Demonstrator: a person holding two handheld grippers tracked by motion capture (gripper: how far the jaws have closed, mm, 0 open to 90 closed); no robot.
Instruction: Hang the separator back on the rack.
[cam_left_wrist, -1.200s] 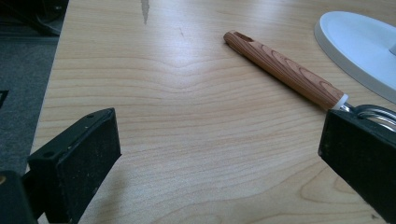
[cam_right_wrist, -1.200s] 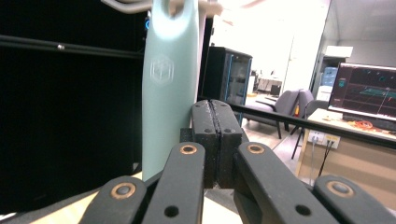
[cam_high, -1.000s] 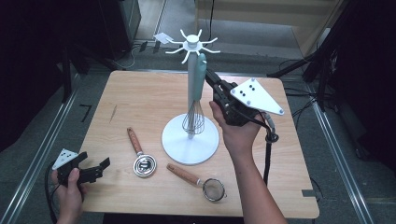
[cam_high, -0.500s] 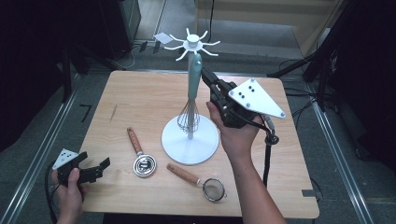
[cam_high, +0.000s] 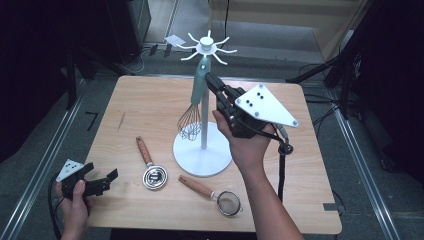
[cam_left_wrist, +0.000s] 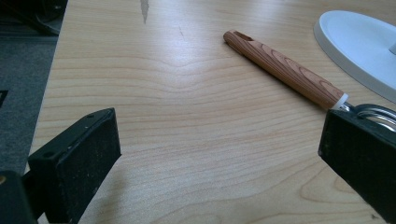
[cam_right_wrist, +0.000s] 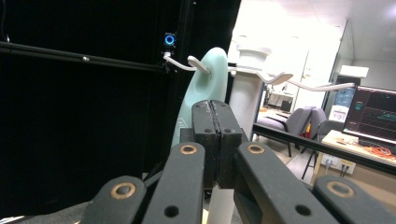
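Observation:
A whisk (cam_high: 190, 121) with a pale teal handle (cam_right_wrist: 201, 98) hangs tilted beside the pole of a white hook stand (cam_high: 204, 107). A hook passes through the handle's top end. My right gripper (cam_high: 212, 81) is raised beside the pole with its jaws pressed together. Its tips (cam_right_wrist: 215, 105) lie against the teal handle, and nothing shows between them. At the table's front left corner my left gripper (cam_high: 98, 181) rests low and open, with bare wood between its pads (cam_left_wrist: 74, 163).
A wooden-handled round metal tool (cam_high: 150, 166) lies left of the stand's base (cam_high: 202, 156), and its handle (cam_left_wrist: 285, 70) reaches toward the left gripper's right jaw. A small wooden-handled strainer (cam_high: 220, 197) lies in front of the base. A cable hangs from the right gripper.
The right gripper has shifted a little up and left along the pole. The whisk has risen, and its wire head has swung left away from the pole. The left gripper has kept still.

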